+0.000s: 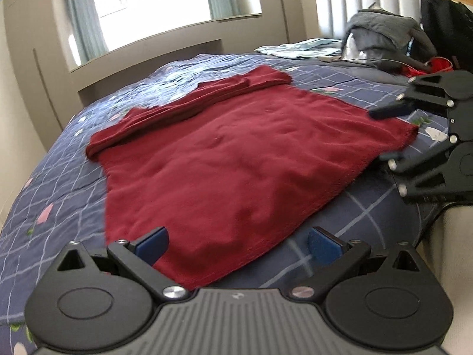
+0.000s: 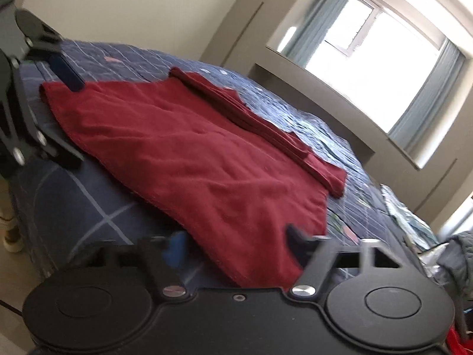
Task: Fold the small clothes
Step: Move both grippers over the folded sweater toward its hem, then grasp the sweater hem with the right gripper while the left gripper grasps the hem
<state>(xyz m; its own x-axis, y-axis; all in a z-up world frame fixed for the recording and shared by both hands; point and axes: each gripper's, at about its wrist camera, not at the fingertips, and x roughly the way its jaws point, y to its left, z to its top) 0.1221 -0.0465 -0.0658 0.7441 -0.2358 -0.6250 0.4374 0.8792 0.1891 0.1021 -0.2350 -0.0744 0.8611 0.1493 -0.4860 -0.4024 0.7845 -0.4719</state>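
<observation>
Up close in the left wrist view, the left tool (image 1: pixel 236 244) tilts down at the near hem of the red garment (image 1: pixel 236 153) lying flat on the bed (image 1: pixel 59 183), its blue pads spread wide. From the right wrist view, the right tool (image 2: pixel 236 244) straddles the garment's corner, half-spread, blurred; whether its pads press on the cloth I cannot tell.

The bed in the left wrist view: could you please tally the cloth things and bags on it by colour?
Dark red: 1, the garment
Pale blue: 1, the cloth
Grey: 1, the jacket
Black: 1, the backpack
Bright red: 1, the bundle
Total: 5
</observation>
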